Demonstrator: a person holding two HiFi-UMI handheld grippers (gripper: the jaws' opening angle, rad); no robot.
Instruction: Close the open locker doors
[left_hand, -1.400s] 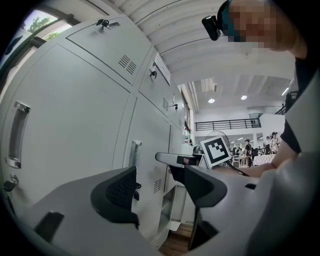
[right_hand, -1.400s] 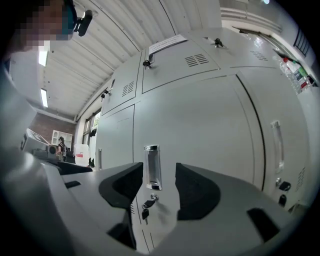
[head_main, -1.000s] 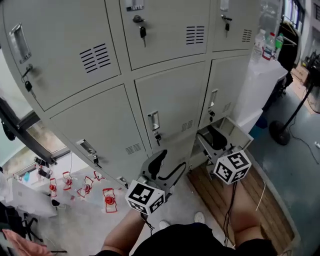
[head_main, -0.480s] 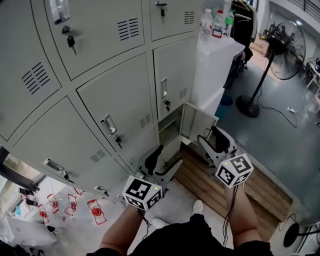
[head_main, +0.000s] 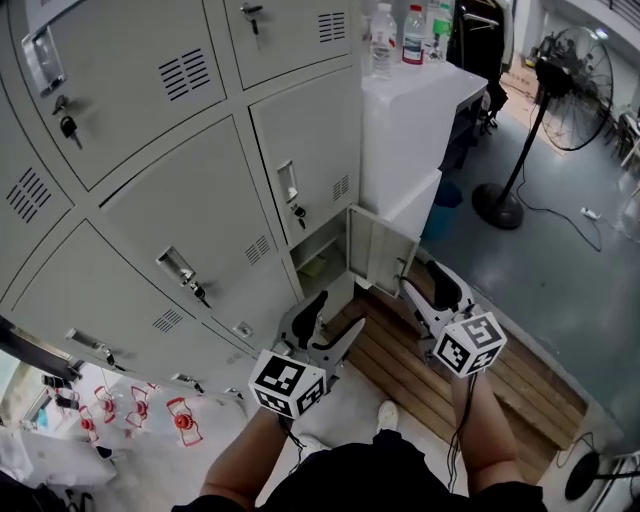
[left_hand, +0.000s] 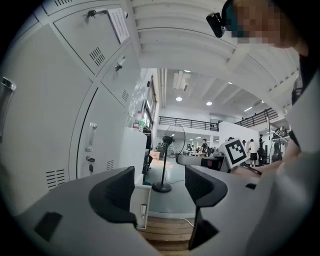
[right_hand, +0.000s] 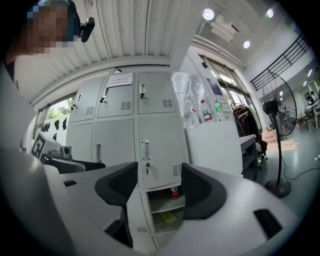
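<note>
A bank of grey lockers (head_main: 190, 190) fills the left of the head view. One bottom-row door (head_main: 374, 250) stands open, swung out to the right of its compartment (head_main: 318, 262). My right gripper (head_main: 428, 288) hangs just below and right of that door, open, with nothing between its jaws. My left gripper (head_main: 330, 320) is open too, low in front of the bottom lockers. In the right gripper view, the gripper (right_hand: 160, 185) looks into the open compartment (right_hand: 167, 207), where a red can (right_hand: 174, 192) stands on a shelf. The left gripper (left_hand: 160, 182) sees the door's edge (left_hand: 141, 210).
A white cabinet (head_main: 410, 120) with bottles (head_main: 384, 42) on top stands right of the lockers. A standing fan (head_main: 565, 70) is further right, its base (head_main: 498, 206) on the floor. Wooden slats (head_main: 400, 365) lie underfoot. Keys hang in several locks. Red-and-white items (head_main: 180, 422) lie at lower left.
The head view has swung towards the lockers' right end, so the open door now sits near the middle. Both grippers stay low in front, the right one close below the door.
</note>
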